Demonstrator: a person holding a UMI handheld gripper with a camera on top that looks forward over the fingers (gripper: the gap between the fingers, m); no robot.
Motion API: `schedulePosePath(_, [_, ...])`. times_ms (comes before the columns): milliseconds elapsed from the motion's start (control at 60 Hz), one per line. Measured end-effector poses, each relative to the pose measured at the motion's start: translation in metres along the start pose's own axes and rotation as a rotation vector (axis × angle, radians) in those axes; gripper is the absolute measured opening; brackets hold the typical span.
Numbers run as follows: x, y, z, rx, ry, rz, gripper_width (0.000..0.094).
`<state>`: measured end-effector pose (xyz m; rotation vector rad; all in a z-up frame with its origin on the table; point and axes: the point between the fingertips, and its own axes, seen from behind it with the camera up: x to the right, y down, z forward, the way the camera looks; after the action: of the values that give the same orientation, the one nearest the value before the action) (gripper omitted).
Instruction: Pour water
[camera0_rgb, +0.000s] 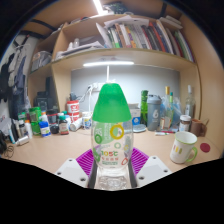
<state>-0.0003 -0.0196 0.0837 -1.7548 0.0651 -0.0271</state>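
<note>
Green-capped clear plastic bottle (111, 135) held upright in our gripper (111, 163), both purple pads (139, 158) pressing its sides.

We see it above a pale wooden desk (60, 152); its contents cannot be told, and its label's coloured lettering is too small to read. Beyond stand a shelf of books (140, 35), a white mug with a green mark (183, 148) and small jars (45, 124).

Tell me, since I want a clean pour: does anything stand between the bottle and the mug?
Nothing visible does. The bottle stands between the gripper fingers, and the desk between it and the mug looks bare.
</note>
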Motion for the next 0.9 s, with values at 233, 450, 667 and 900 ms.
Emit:
schedulePosePath(233, [0.004,0.001,0.006,-0.089,-0.031,0.135,0.0388])
schedulePosePath(450, [0.055,-0.091,0.011,-0.05,-0.055,0.599,0.0386])
schedulePosePath(667, [0.115,-0.106,0.027,-0.105,-0.093,1.439,0.0389])
schedulePosePath(900, [0.125,-0.125,0.039,-0.101,-0.249,2.17,0.0385])
